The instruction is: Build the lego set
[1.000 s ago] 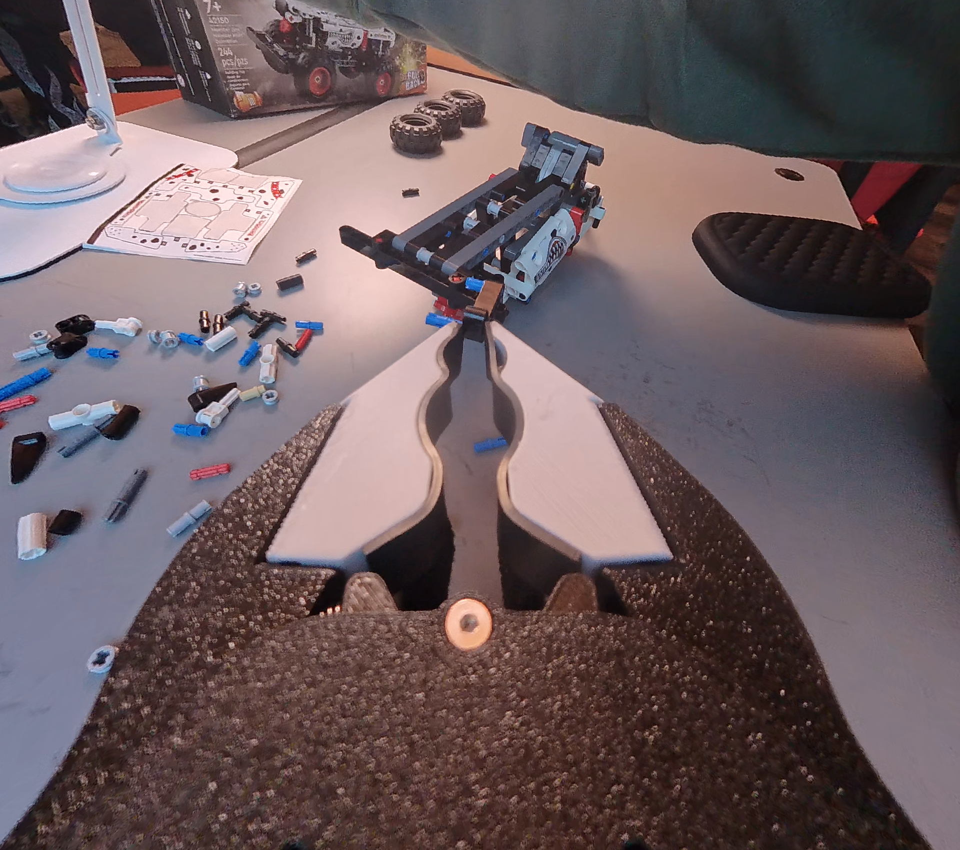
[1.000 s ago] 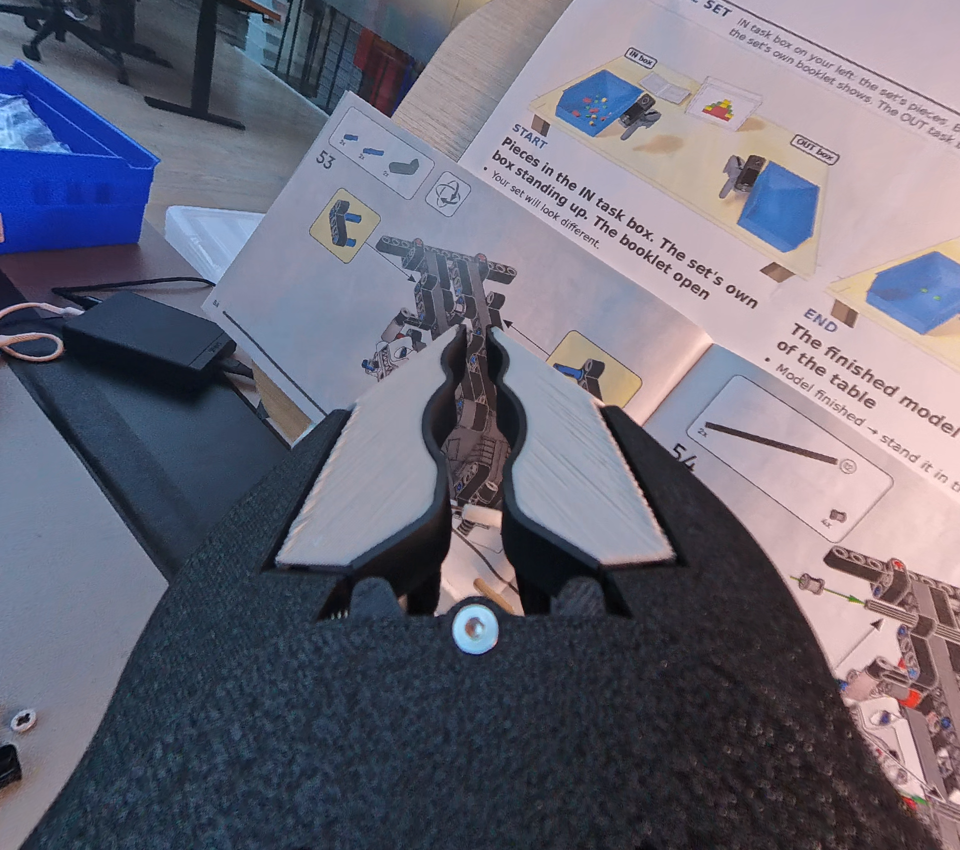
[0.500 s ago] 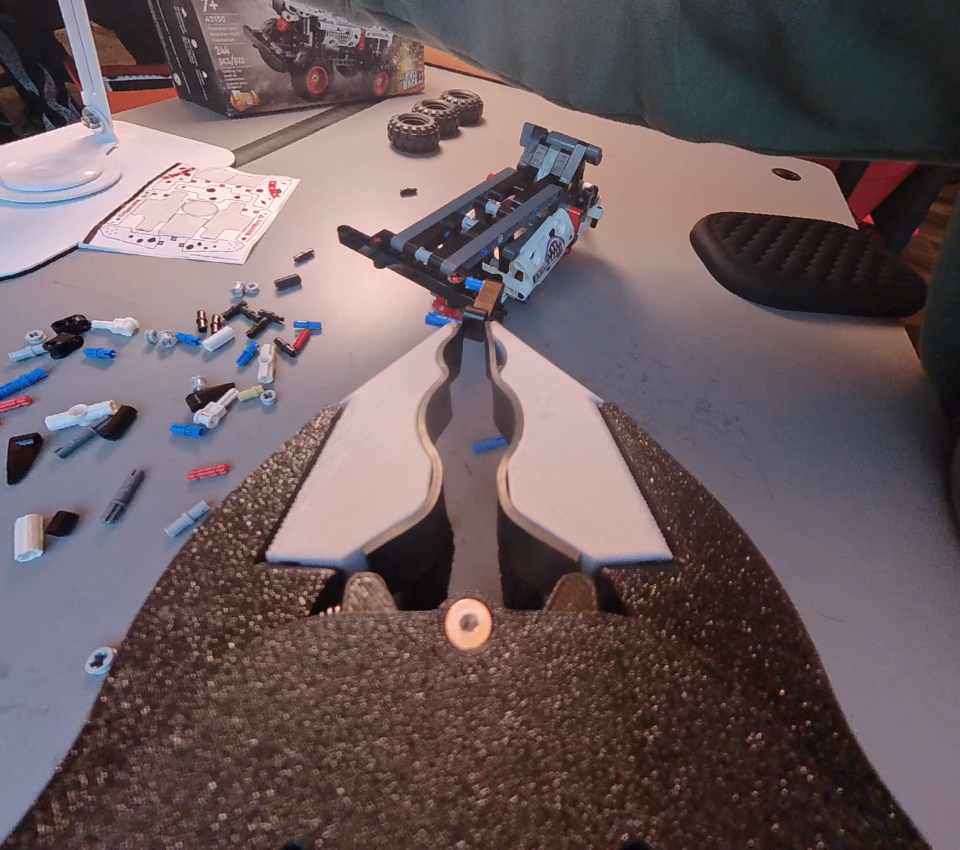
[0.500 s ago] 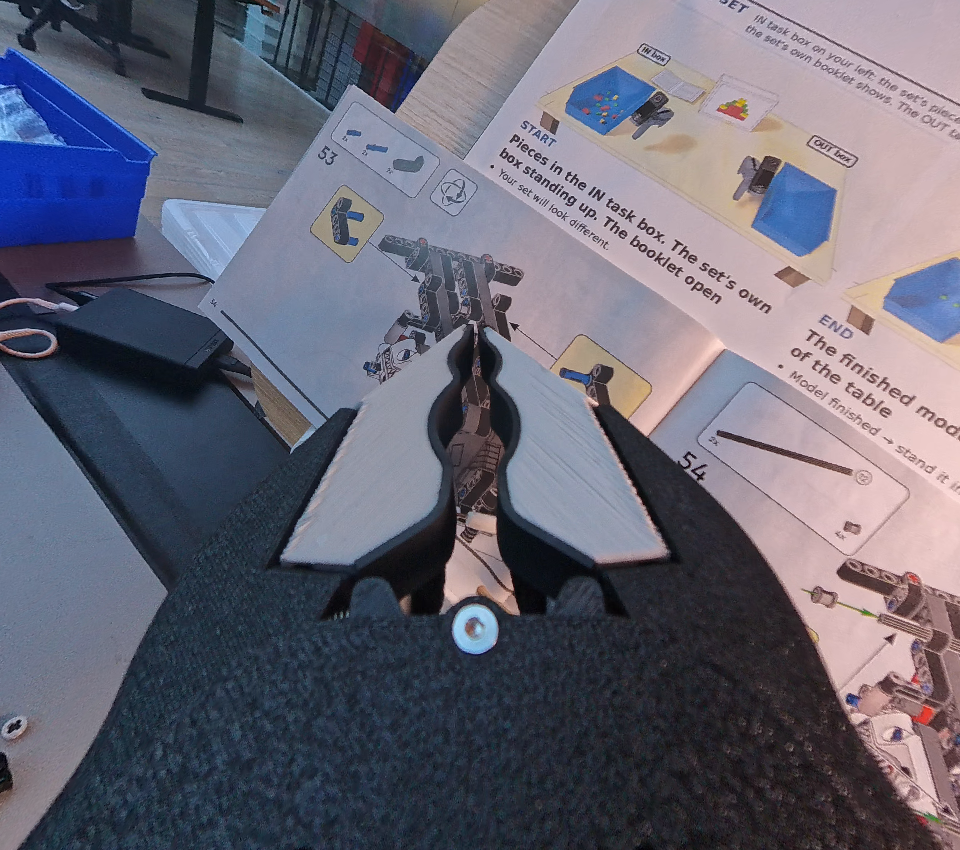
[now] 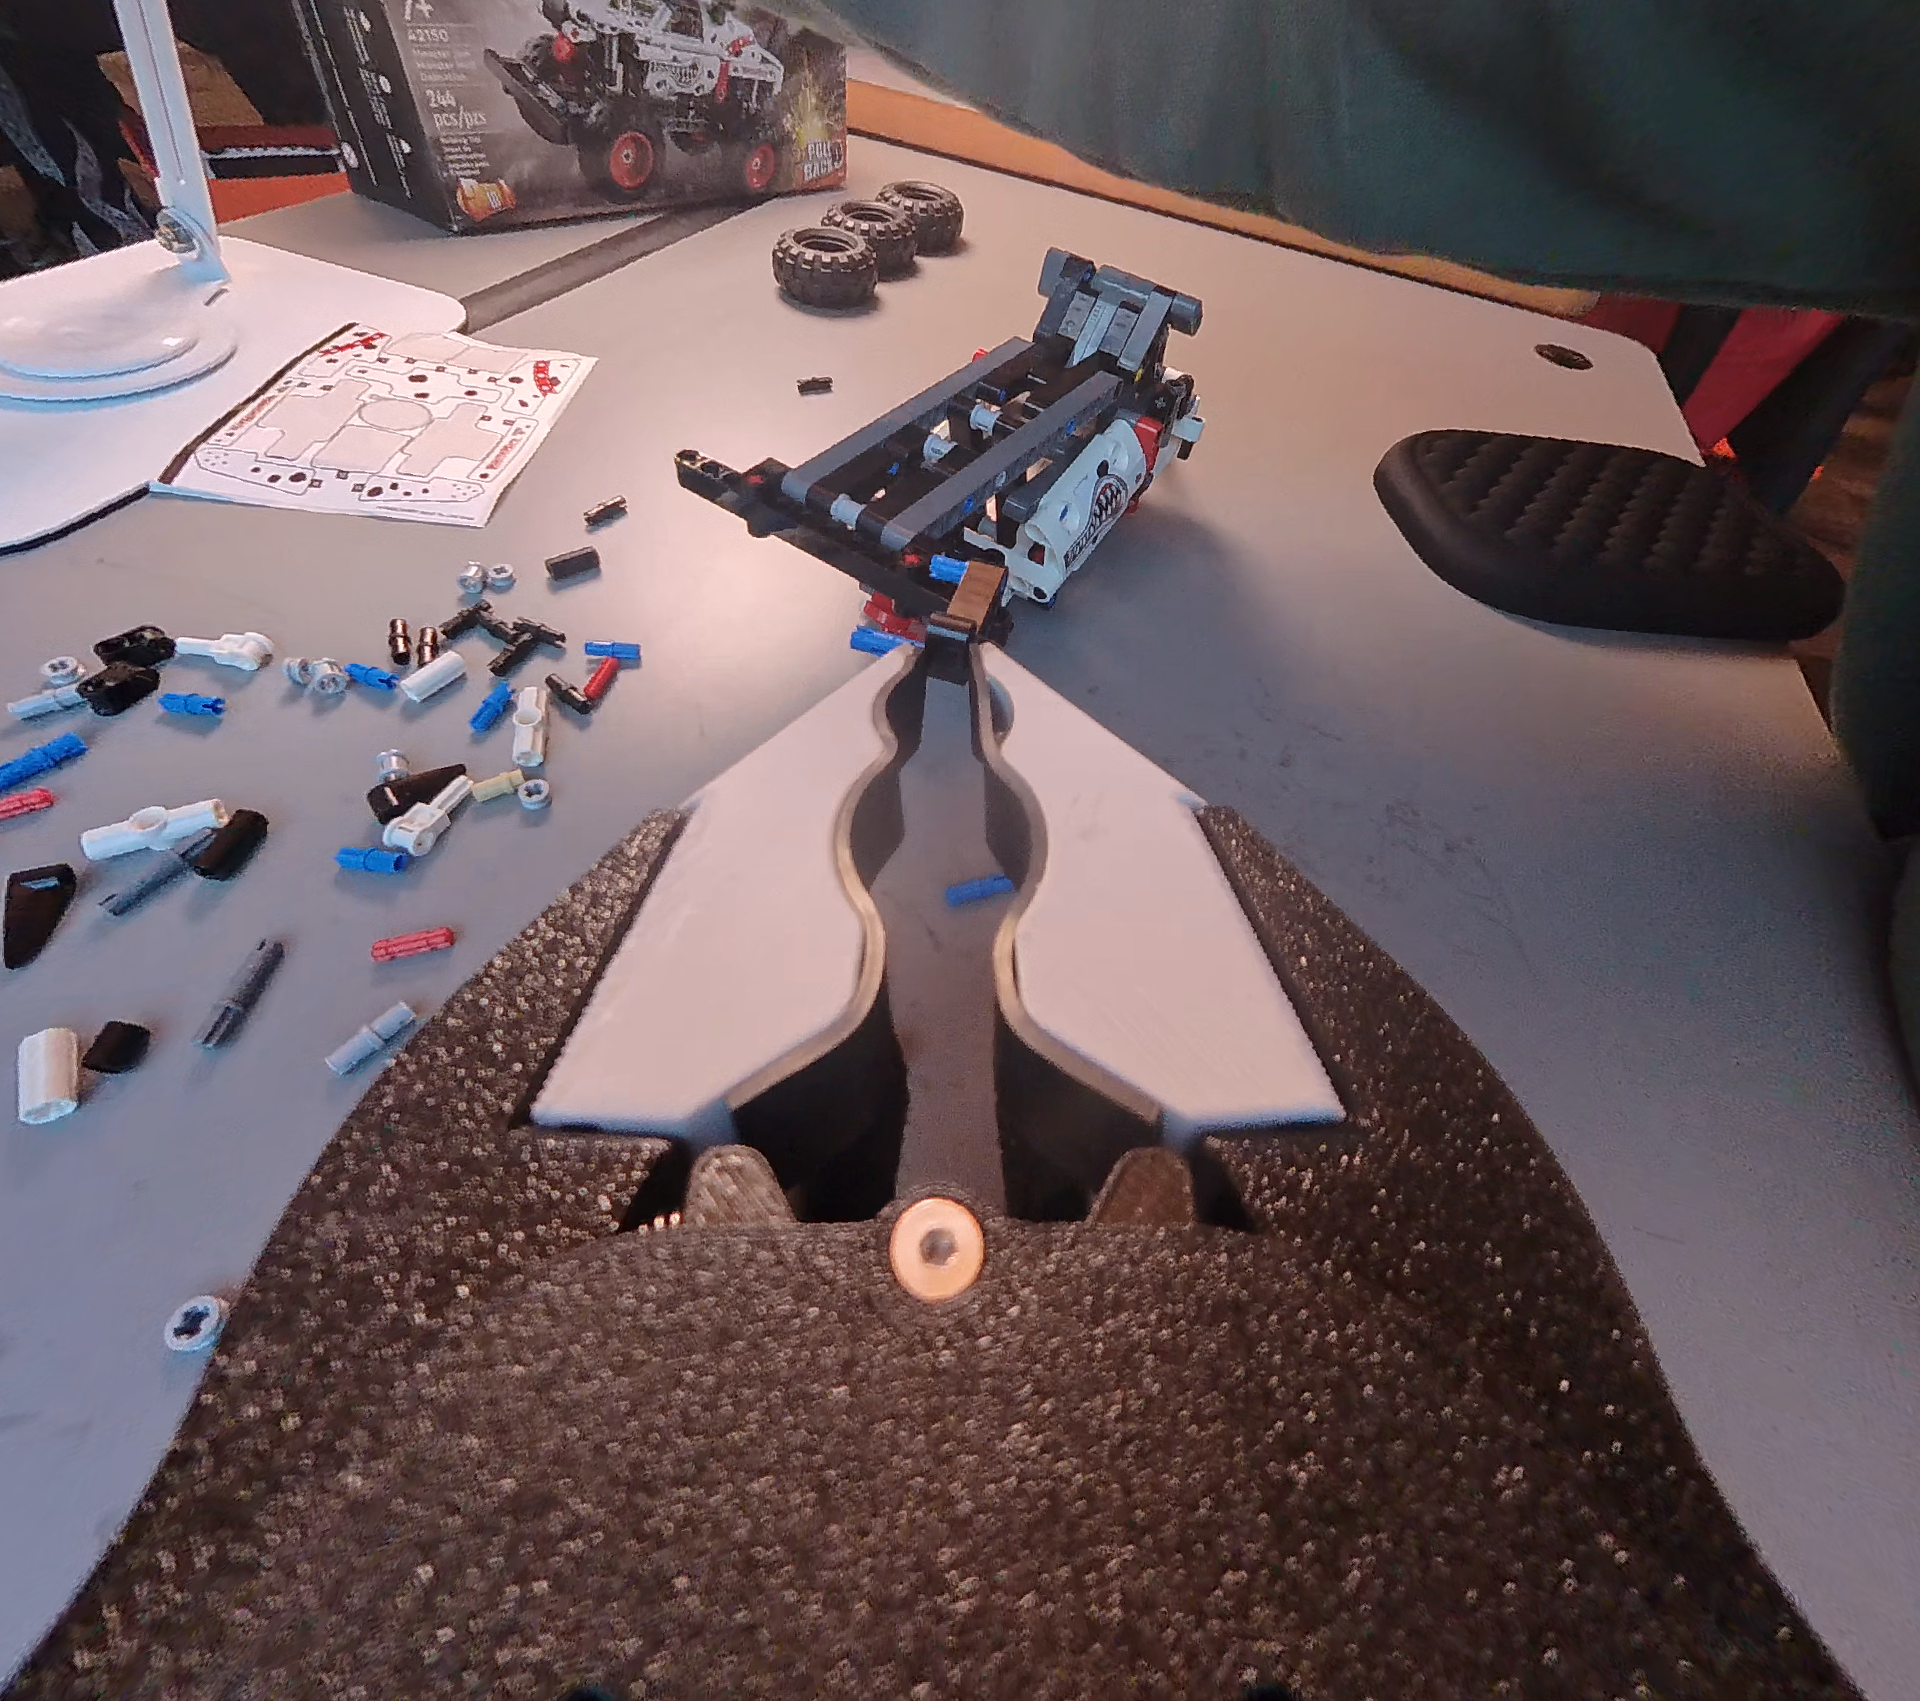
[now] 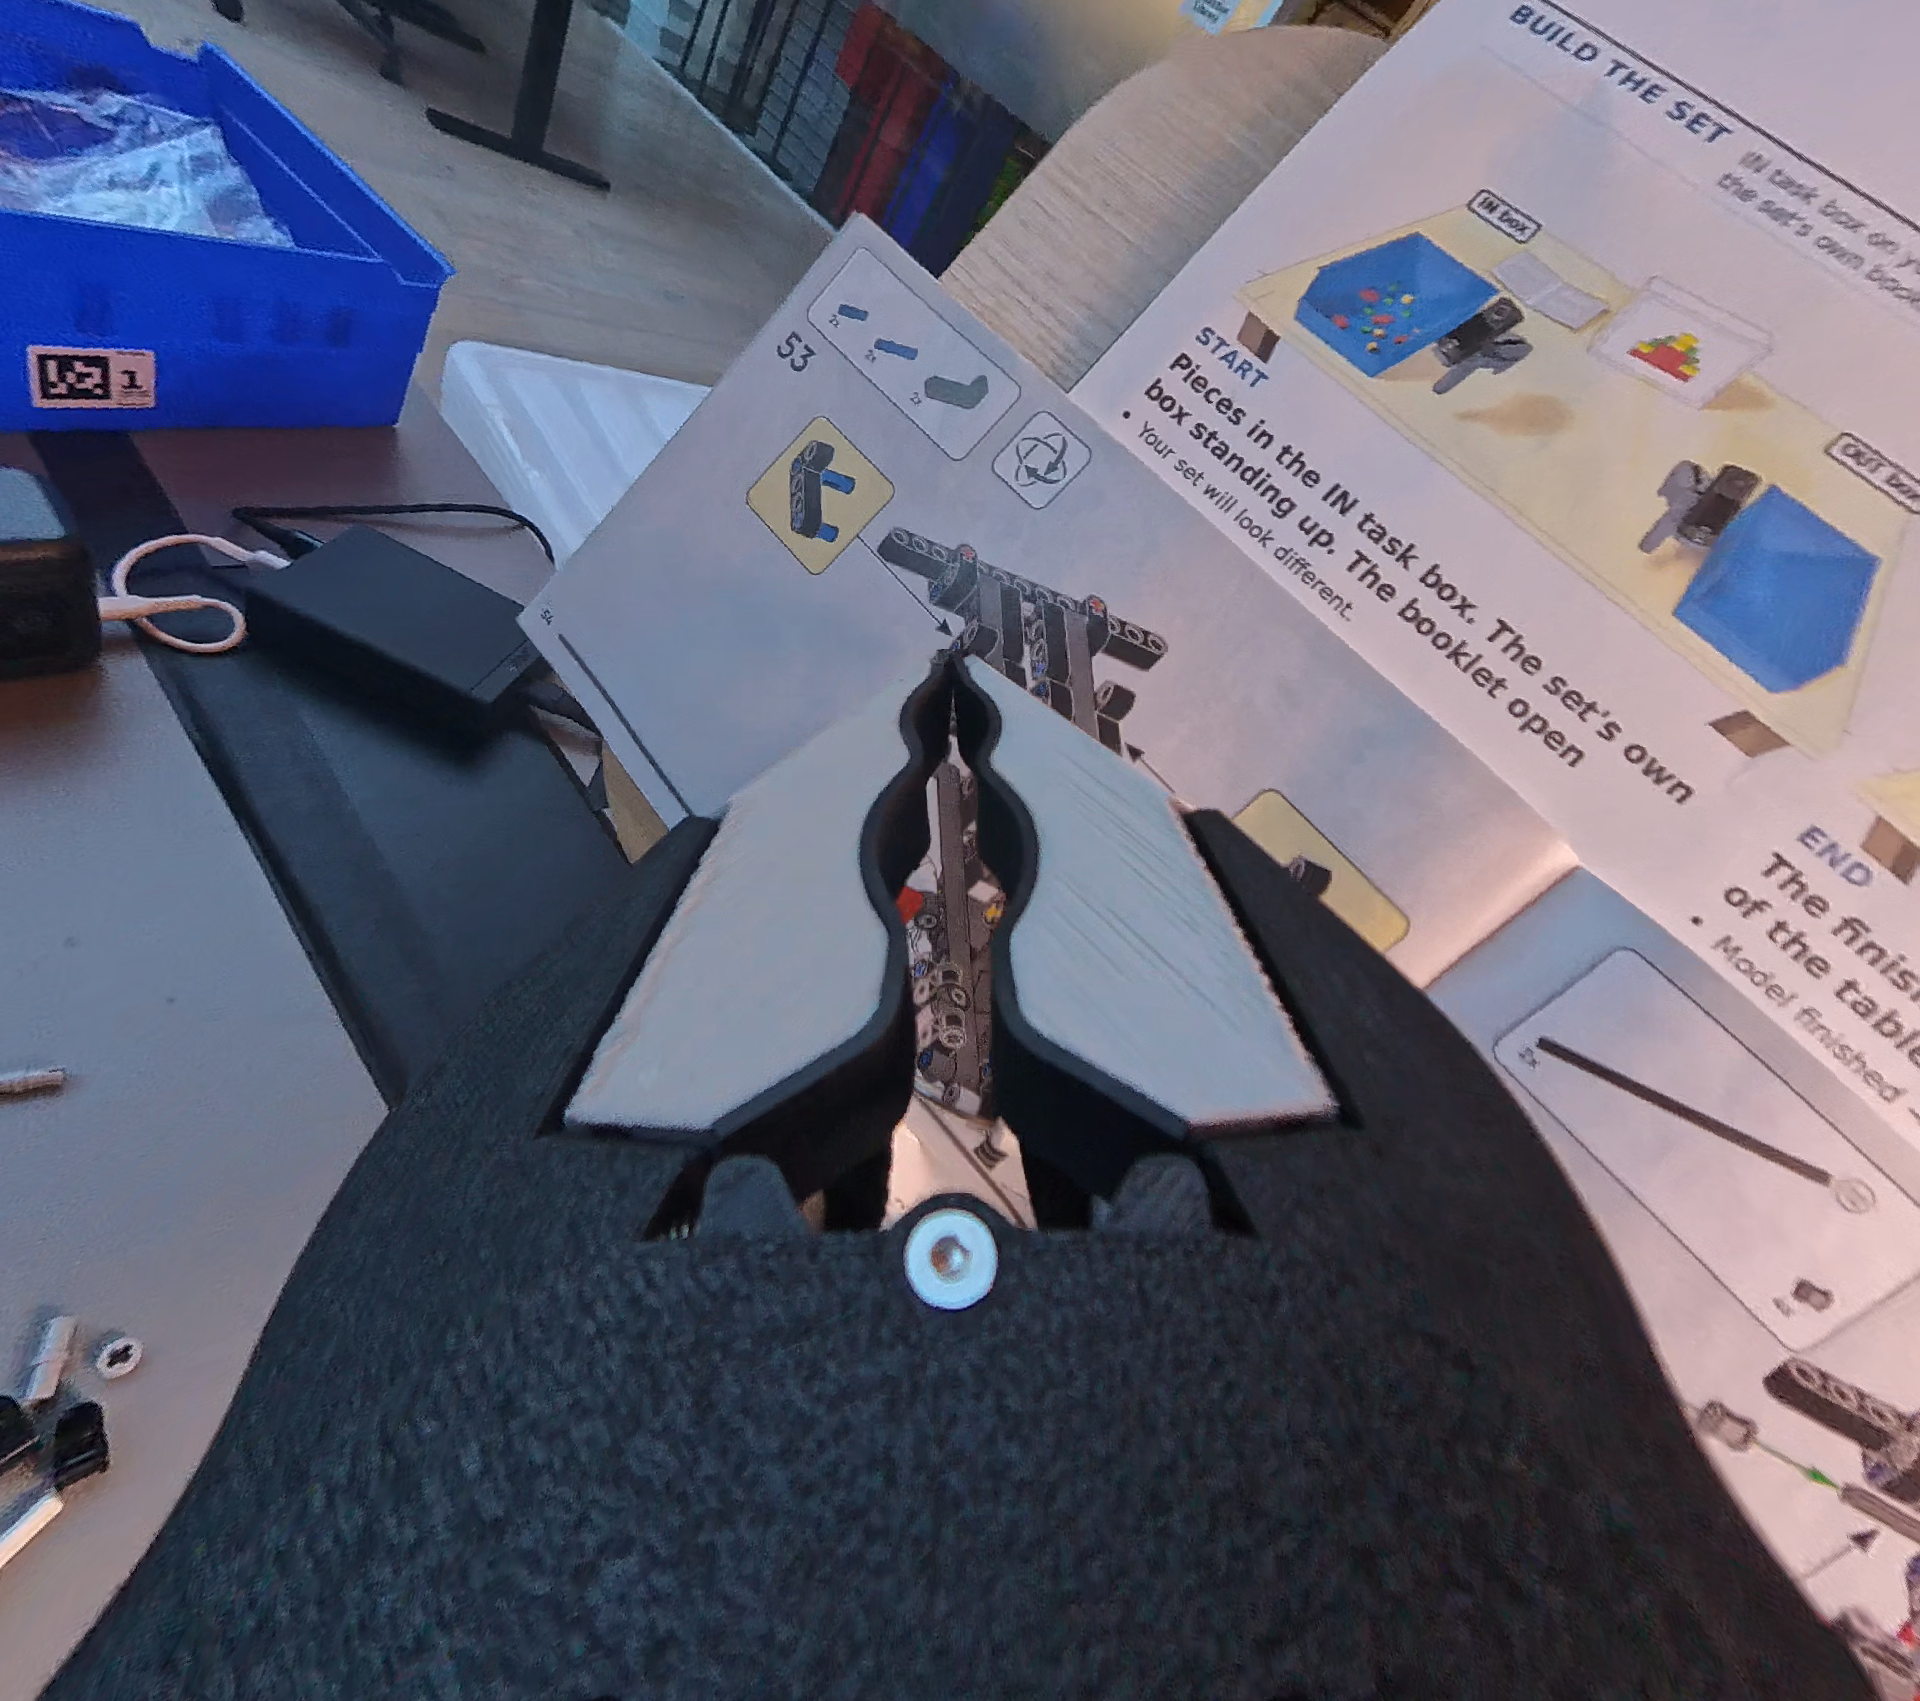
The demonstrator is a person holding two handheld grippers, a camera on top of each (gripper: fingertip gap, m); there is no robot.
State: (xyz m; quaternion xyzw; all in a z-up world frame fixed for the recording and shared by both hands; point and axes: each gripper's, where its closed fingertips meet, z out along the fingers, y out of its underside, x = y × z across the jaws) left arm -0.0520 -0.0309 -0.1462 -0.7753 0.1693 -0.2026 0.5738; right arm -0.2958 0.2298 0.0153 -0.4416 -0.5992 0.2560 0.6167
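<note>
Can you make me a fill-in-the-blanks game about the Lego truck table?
1. There are ____ black tyres beside the set's box.
2. The left hand-held gripper pinches a small ____ piece.
3. The right hand-held gripper has its fingertips ____, pointing at the open booklet.
4. The bin in the right wrist view is ____.

Missing words: three; black; together; blue

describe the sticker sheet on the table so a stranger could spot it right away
Start at the boxed set standing at the table's far left. In front of it, beside the white lamp base, lies the sticker sheet. It is the only flat paper there, white with red and black marks.
</note>
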